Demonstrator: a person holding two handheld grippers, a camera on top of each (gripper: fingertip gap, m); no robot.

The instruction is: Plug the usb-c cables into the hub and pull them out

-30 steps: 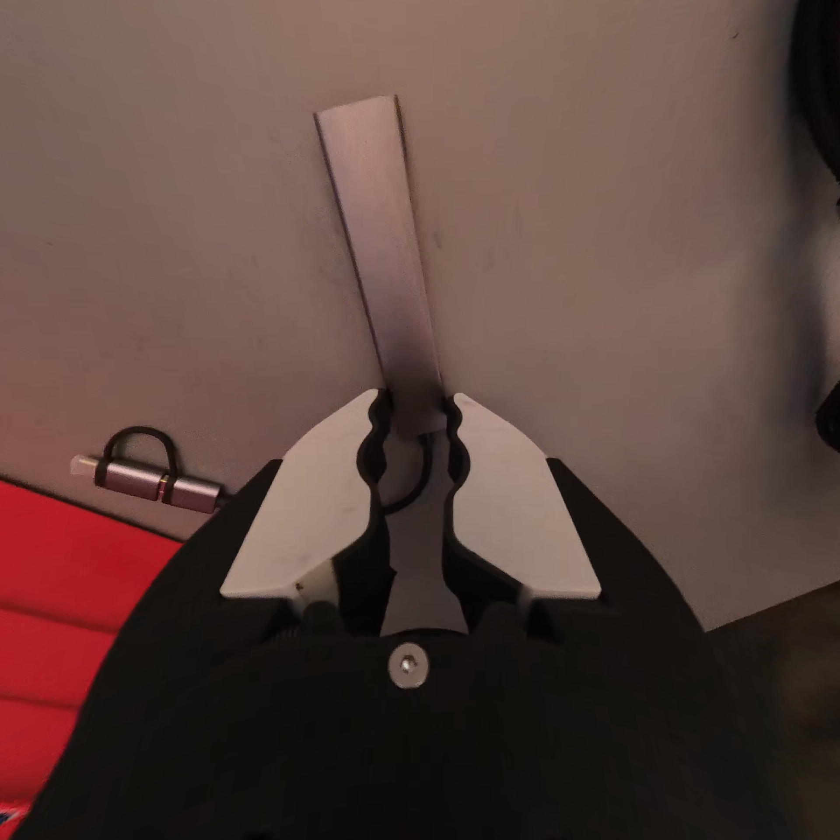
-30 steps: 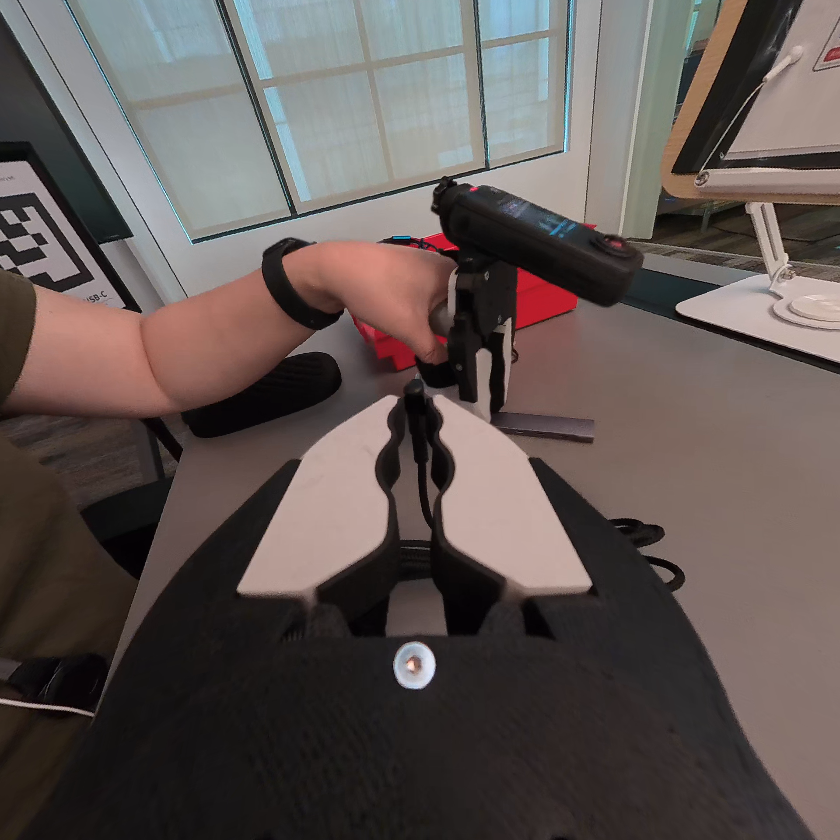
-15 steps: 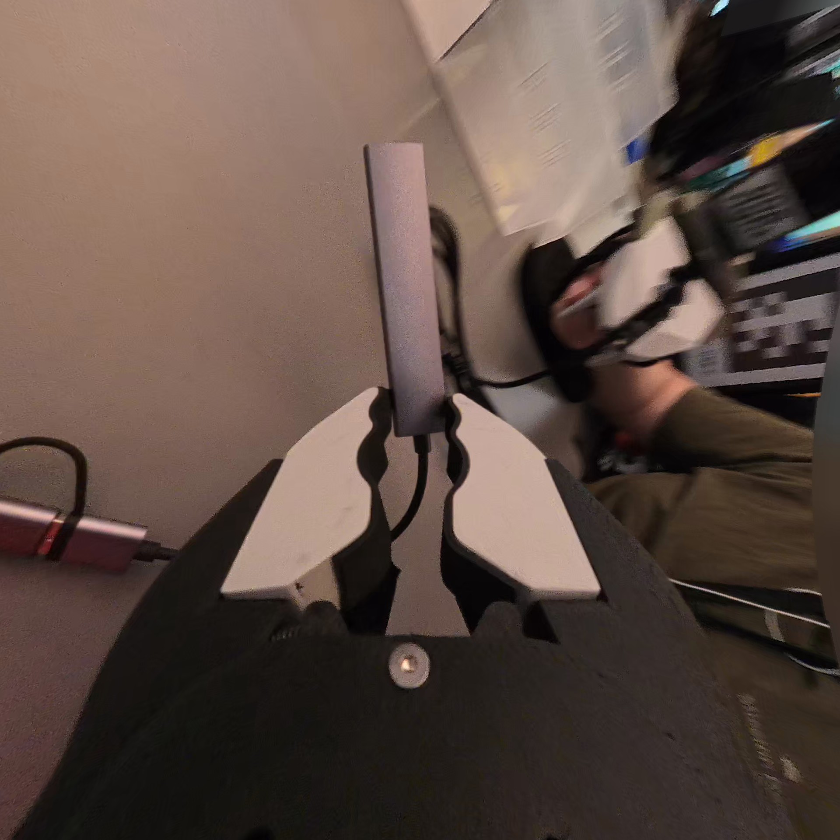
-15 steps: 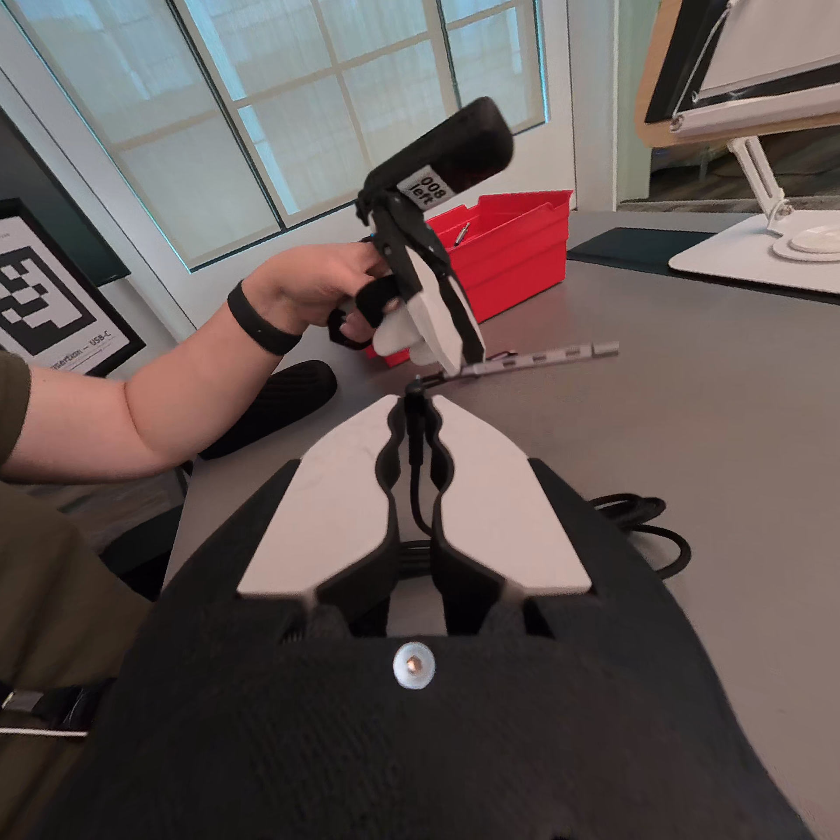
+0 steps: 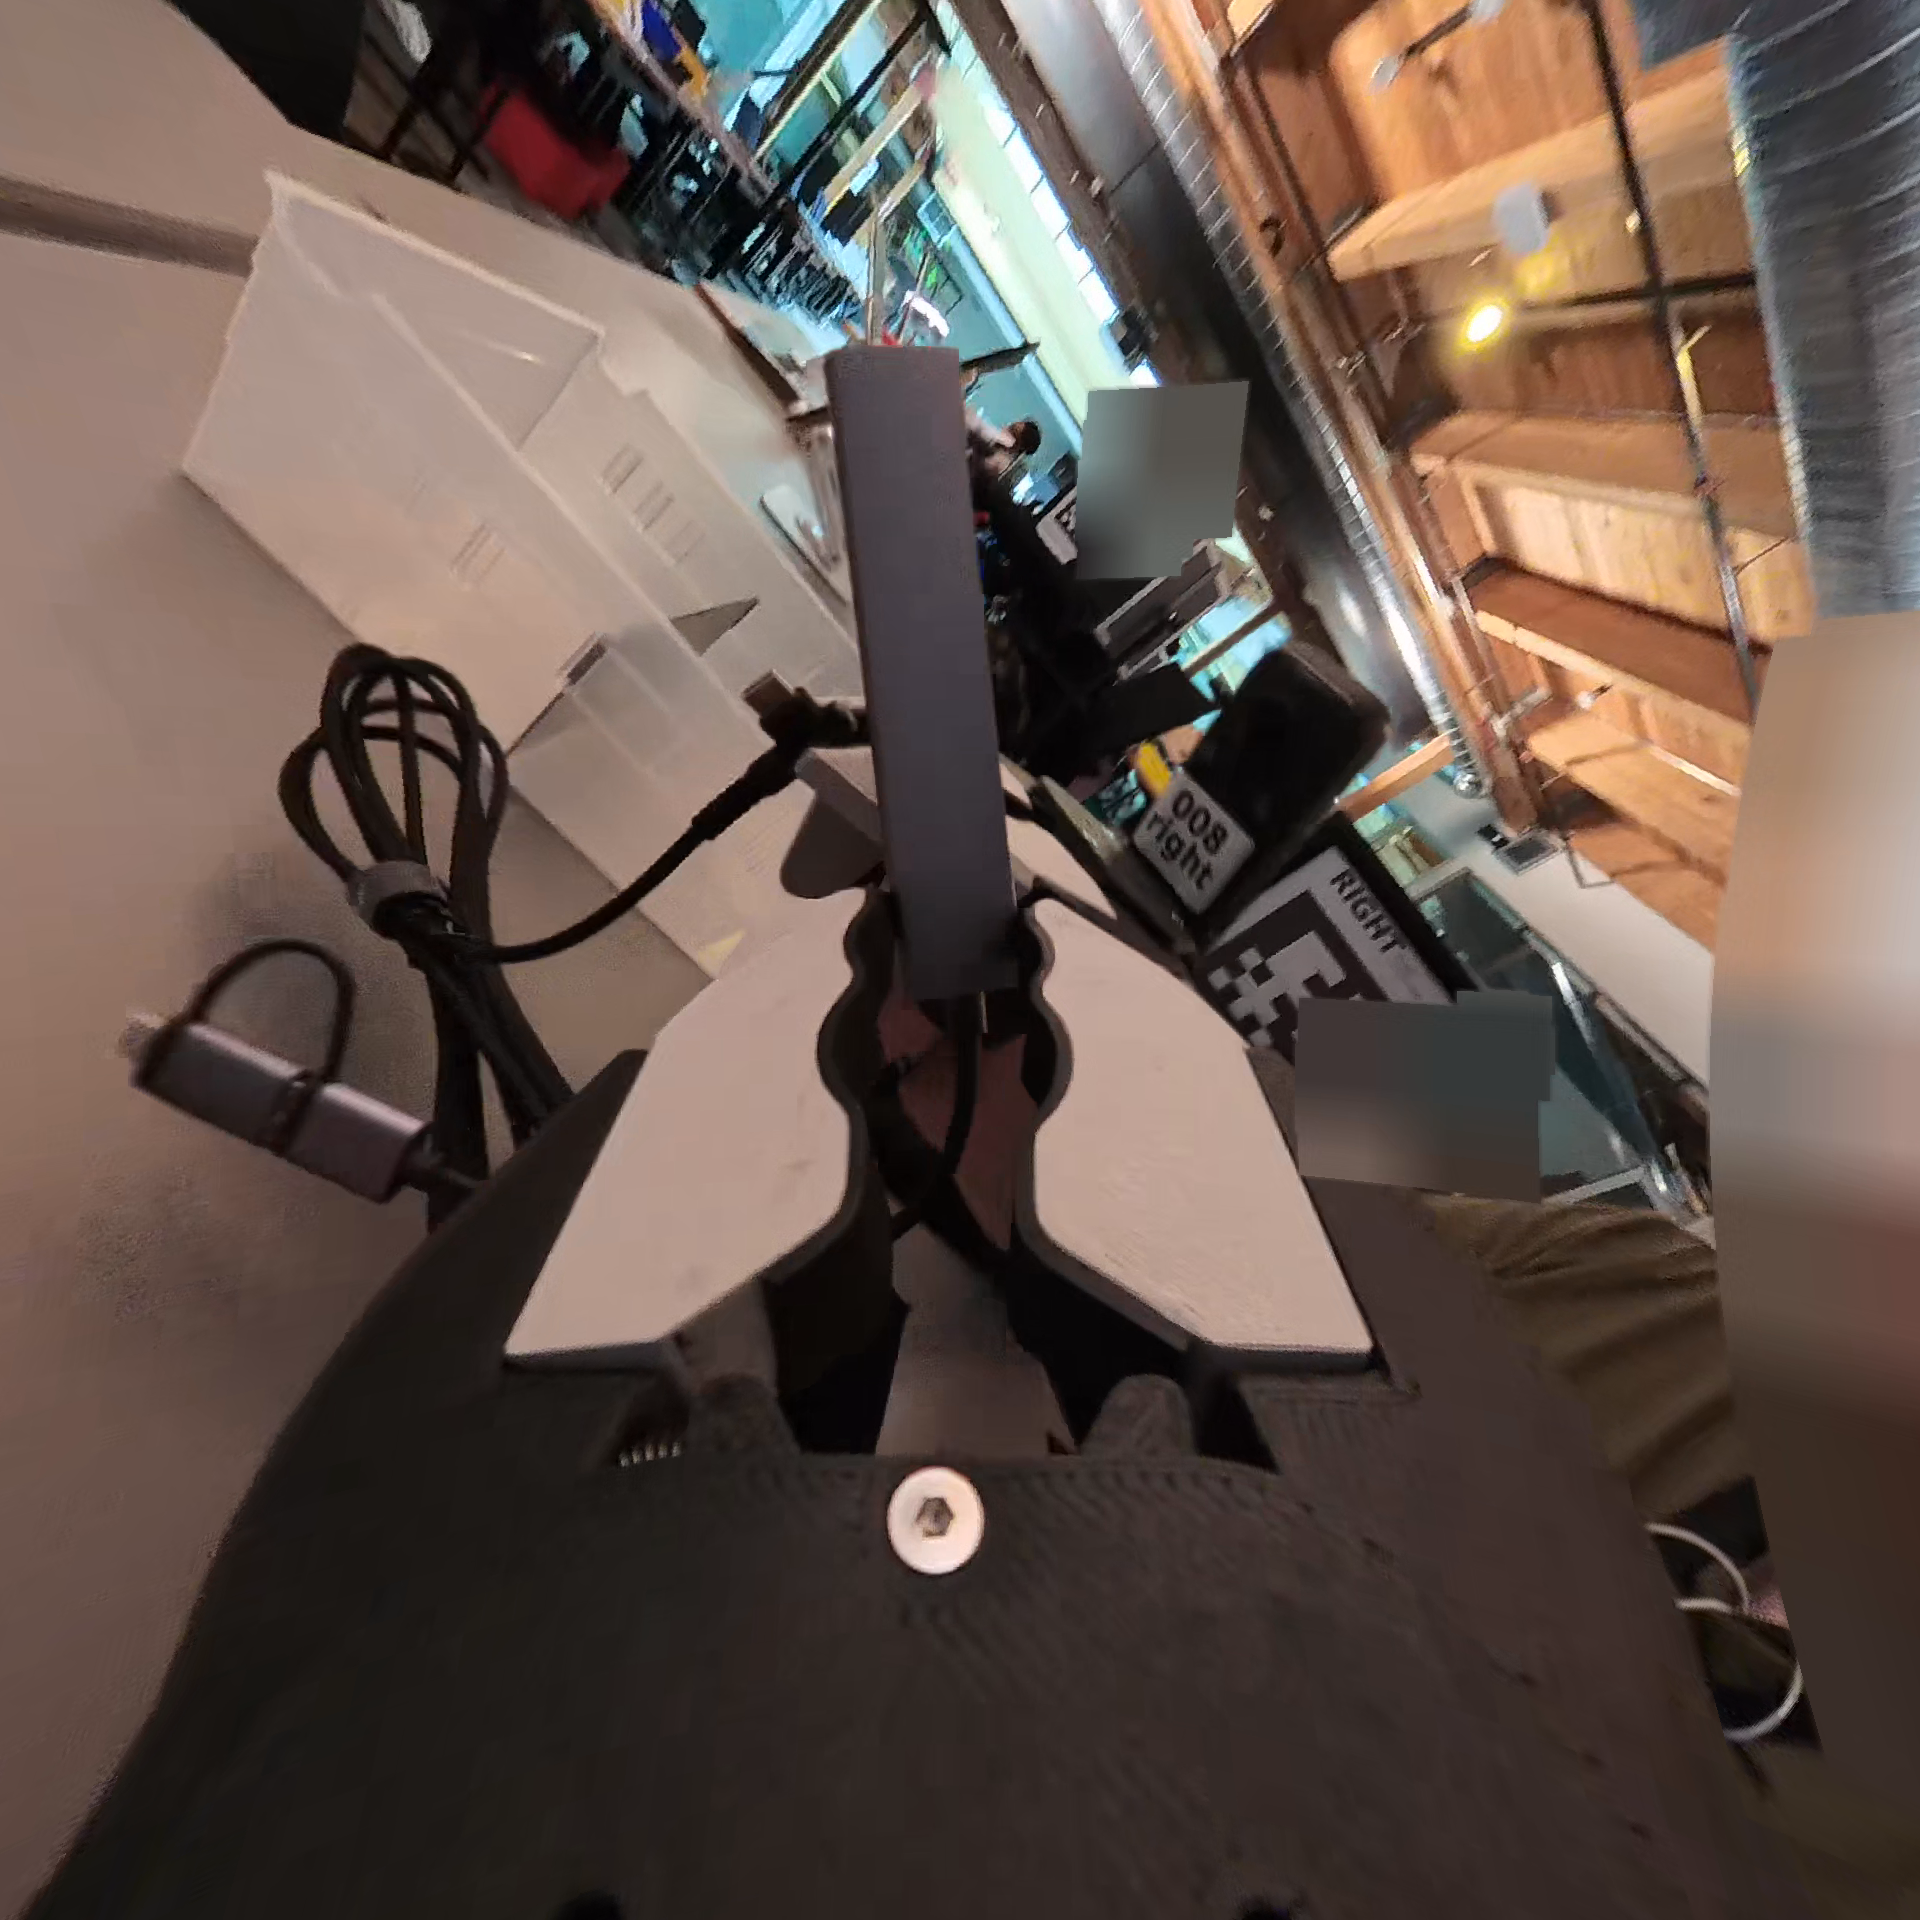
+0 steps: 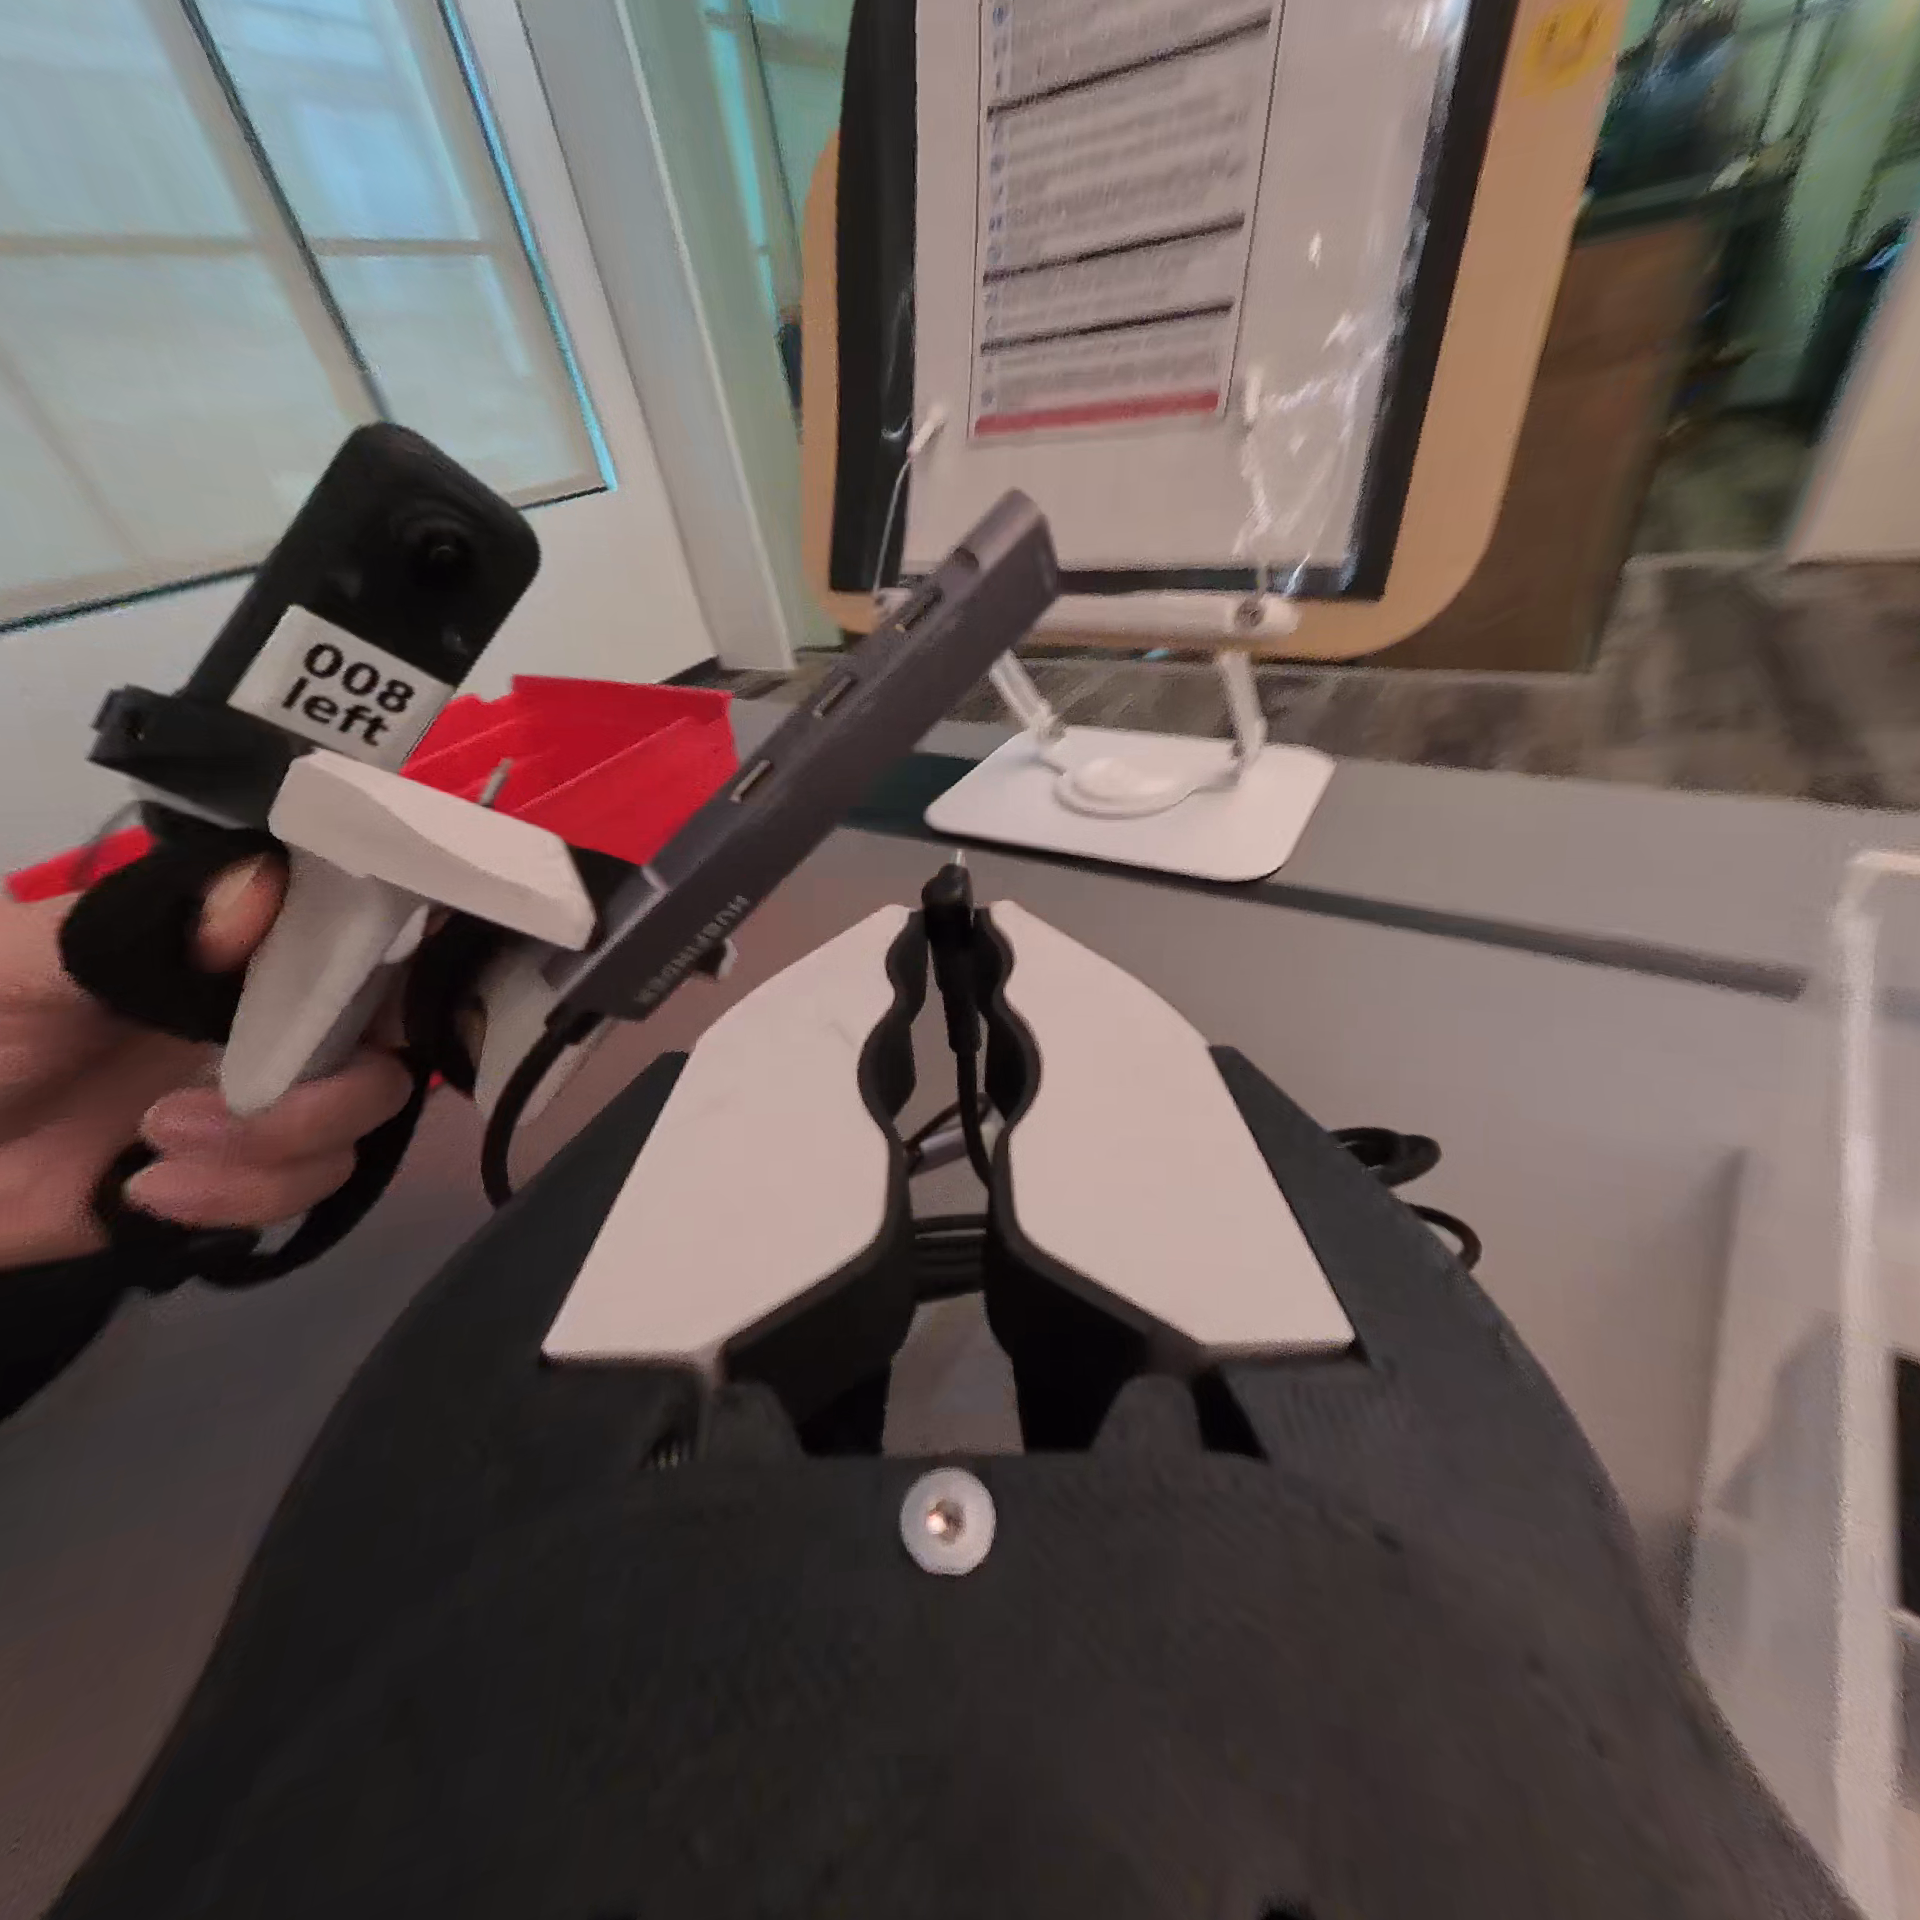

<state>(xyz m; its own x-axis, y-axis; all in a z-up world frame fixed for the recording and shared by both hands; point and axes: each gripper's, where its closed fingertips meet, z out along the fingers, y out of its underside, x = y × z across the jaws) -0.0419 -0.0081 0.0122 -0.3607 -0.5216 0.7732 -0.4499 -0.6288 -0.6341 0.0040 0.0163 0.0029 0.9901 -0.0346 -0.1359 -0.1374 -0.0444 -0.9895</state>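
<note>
My left gripper (image 5: 940, 935) is shut on the near end of a slim grey hub (image 5: 914, 665), held in the air and pointing away. In the right wrist view the left gripper (image 6: 577, 935) holds the hub (image 6: 831, 748) tilted up to the right, with its row of ports on the upper side. My right gripper (image 6: 951, 925) is shut on a black USB-C cable plug (image 6: 951, 899). The plug tip points up, just below and right of the hub, apart from it. The plug (image 5: 774, 691) also shows beside the hub in the left wrist view.
The hub's own lead ends in a grey adapter plug (image 5: 281, 1091) lying on the grey table (image 5: 125, 727) by a coiled black cable (image 5: 405, 790). Also on the table are a white organiser box (image 5: 416, 436), a red bin (image 6: 592, 748) and a screen on a white stand (image 6: 1132, 810). Some 5 centimetres of space lies between my two pairs of fingers.
The left gripper has lifted the hub off the table and tilted it up into the air. The right gripper has swung right with the plug, which now sits just under the hub.
</note>
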